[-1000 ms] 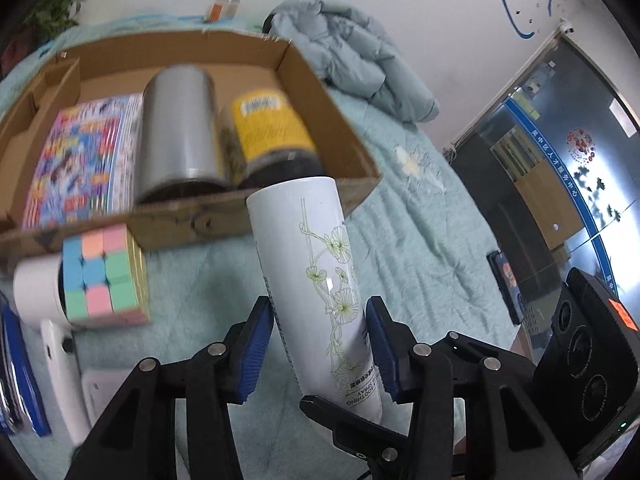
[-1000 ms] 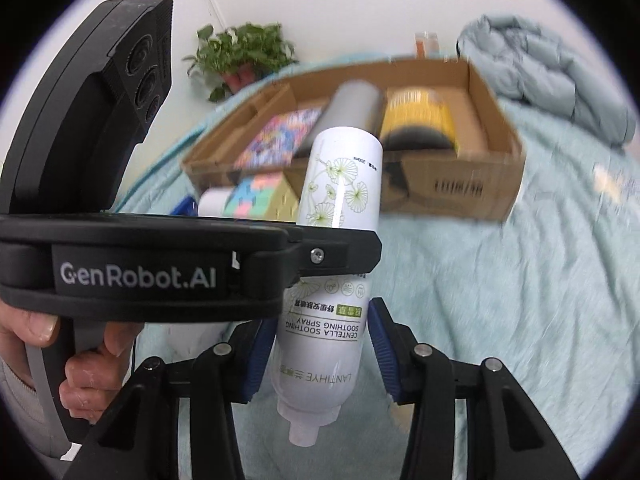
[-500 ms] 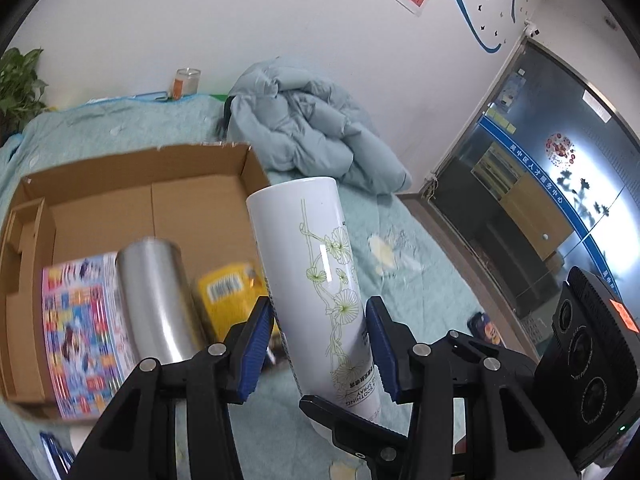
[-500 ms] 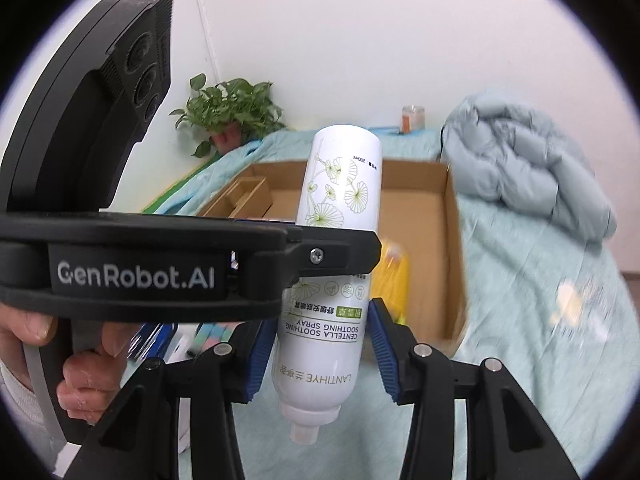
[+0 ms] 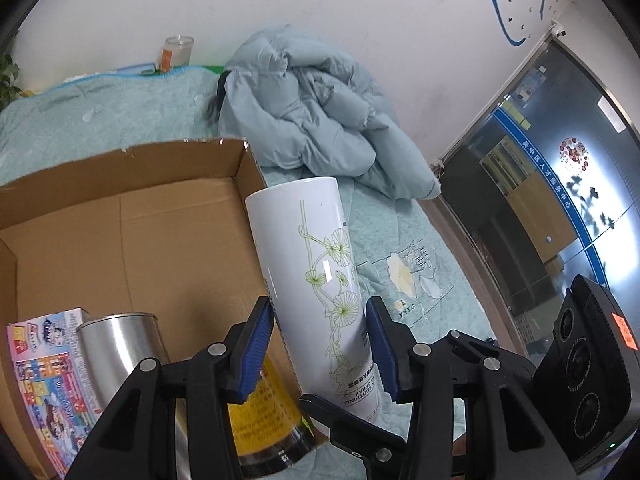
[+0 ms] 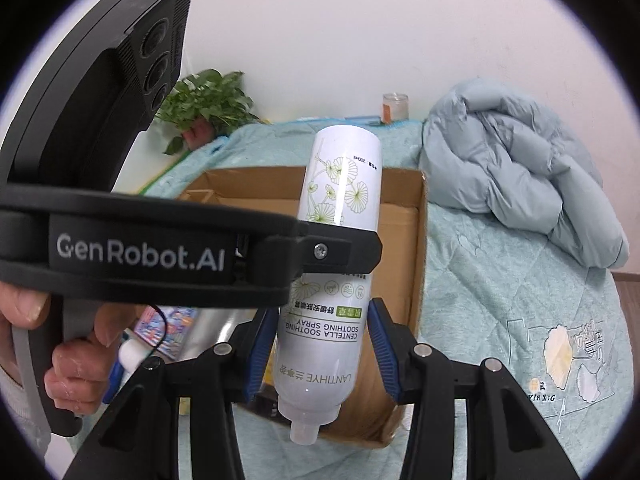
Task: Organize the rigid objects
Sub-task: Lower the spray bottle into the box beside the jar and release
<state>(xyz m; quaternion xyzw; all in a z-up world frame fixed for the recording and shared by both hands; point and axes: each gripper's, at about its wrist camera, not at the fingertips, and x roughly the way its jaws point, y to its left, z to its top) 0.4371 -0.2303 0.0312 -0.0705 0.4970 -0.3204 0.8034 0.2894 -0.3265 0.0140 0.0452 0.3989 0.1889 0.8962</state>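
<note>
Above the quilted bed (image 5: pixel 408 240), both my claws clamp the stiff, glossy, likely slippery spray bottle (image 5: pixel 316 272) mid-body over the cardboard box (image 5: pixel 132 232).

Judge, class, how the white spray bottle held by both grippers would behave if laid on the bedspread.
The white spray bottle is a smooth cylinder, so it would probably roll. Its glossy wall may slip between pads. It keeps its shape while held, so it is likely rigid.

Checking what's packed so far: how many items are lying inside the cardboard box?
3 visible in the cardboard box: a colourful printed box at its left, a silver metal can beside it, then a yellow-labelled jar. The grippers may hide others.
</note>
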